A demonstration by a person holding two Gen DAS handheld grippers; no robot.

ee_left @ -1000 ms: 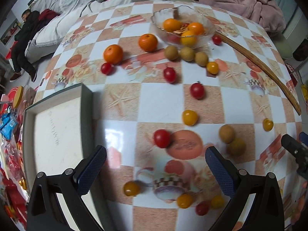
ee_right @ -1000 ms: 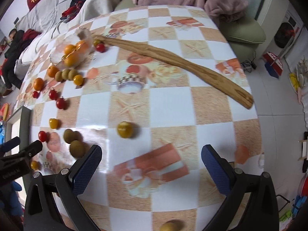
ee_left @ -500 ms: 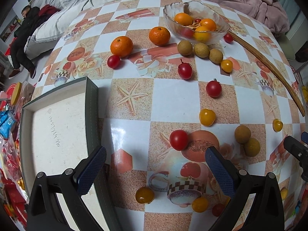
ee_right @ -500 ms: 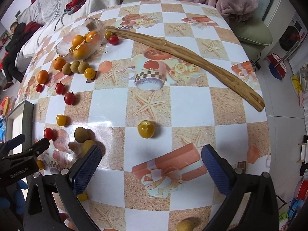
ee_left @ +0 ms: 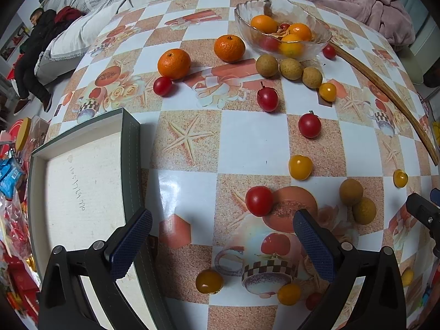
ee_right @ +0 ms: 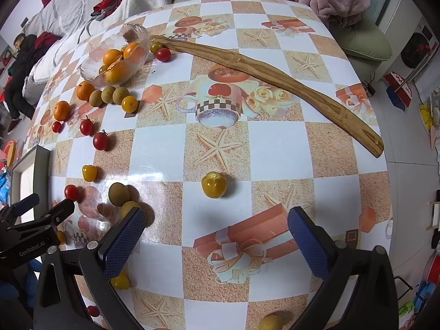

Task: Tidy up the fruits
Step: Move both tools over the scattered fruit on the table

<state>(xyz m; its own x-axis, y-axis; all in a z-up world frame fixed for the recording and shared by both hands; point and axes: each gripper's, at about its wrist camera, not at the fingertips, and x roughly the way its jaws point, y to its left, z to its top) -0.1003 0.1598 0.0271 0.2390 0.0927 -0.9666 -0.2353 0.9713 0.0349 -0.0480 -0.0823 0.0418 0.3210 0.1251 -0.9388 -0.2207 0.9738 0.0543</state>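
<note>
Red tomato (ee_left: 258, 200) sits just ahead of my left gripper (ee_left: 222, 238), jaws spread, empty; right gripper (ee_right: 216, 238) spread too. Looks soft, slick, rolls easily: I'd pinch its sides lightly.

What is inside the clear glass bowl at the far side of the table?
The clear glass bowl holds orange mandarins and a red cherry tomato between them. Fruit under the pile is covered, so the full count cannot be told.

Checked tablecloth (ee_left: 255, 140), red tomatoes (ee_left: 309, 125), seemingly navy claw pads (ee_left: 132, 243).
</note>
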